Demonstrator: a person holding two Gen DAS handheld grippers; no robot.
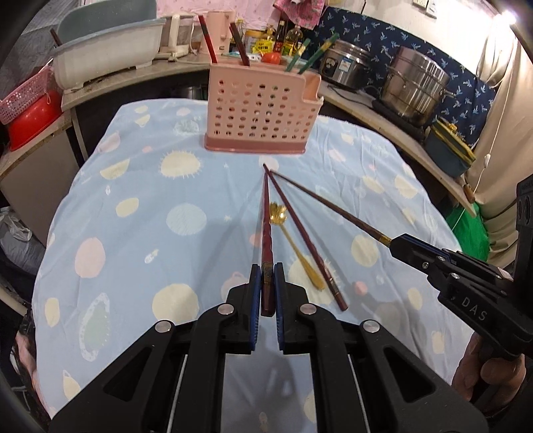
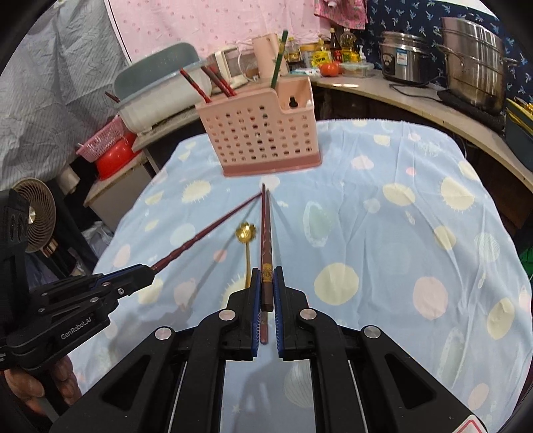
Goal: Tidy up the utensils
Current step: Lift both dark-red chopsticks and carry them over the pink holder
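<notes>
Over spotted tablecloth (image 1: pixel 140 206), each gripper (image 1: pixel 266 283) (image 2: pixel 266 286) clamps a chopstick (image 1: pixel 266 233) (image 2: pixel 265 233) end.

Bright, sharp, strong fisheye edge distortion

1. A home kitchen is indicated.
2. A rice cooker (image 2: pixel 404 61) and a stacked steel steamer pot (image 2: pixel 474 60) are seen on a curved counter (image 2: pixel 416 100).
3. Oil and sauce bottles (image 1: pixel 289 38) are grouped by the wall, with a tomato (image 2: pixel 329 68) beside them.
4. A dish tub (image 1: pixel 110 55) and a red basin (image 1: pixel 33 121) are stored alongside.
5. Patterned cloth (image 2: pixel 216 30) is hung as backdrop.
</notes>
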